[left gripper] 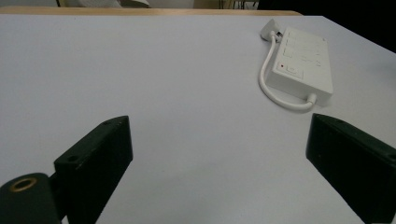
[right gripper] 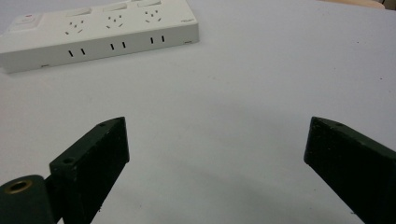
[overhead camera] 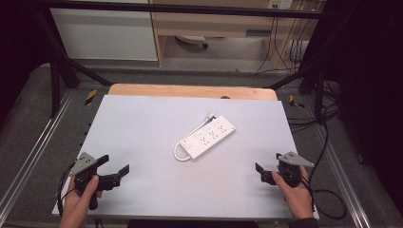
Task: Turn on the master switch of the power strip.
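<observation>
Both pairs of black jaws stand wide apart, released, with nothing but bare surface between them. The left gripper hovers over the near left corner of the pale grey worktop, held in the person's left hand. The right gripper sits near the right front edge, in the right hand. A white power strip lies flat and diagonal at the worktop's middle, well apart from both grippers, its short white cord looping at the near end. Beyond the worktop, a wooden edge, then floor and cables.
</observation>
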The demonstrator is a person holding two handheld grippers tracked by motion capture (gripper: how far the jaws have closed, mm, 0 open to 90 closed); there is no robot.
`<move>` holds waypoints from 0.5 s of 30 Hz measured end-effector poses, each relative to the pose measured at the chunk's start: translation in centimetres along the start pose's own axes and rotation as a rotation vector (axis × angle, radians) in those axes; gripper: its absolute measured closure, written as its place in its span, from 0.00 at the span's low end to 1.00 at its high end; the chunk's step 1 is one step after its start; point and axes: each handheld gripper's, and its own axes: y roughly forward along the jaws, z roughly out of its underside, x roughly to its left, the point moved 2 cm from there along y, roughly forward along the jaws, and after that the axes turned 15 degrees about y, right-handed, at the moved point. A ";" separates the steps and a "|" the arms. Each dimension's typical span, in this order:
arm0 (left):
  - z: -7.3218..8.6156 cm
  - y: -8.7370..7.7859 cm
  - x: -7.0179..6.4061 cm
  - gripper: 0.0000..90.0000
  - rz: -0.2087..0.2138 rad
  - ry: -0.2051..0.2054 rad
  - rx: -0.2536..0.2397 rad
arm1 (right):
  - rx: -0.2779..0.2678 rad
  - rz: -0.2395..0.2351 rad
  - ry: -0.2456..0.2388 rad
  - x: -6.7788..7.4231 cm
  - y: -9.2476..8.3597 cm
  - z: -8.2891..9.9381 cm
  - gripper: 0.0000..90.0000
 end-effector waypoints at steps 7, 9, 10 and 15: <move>0.0 0.2 0.0 0.08 -0.001 0.001 0.004 | 0.001 -0.013 0.013 -0.2 0.2 -0.2 0.11; 0.0 0.1 0.0 0.08 0.001 0.002 0.004 | -0.006 -0.019 0.007 0.0 0.1 -0.3 0.10; 0.0 0.1 -0.1 0.08 0.003 0.004 0.003 | -0.013 -0.020 0.005 0.1 0.0 -0.4 0.09; -0.1 0.2 -0.1 0.08 0.006 0.007 0.002 | -0.040 -0.036 -0.004 0.6 -0.2 -0.7 0.07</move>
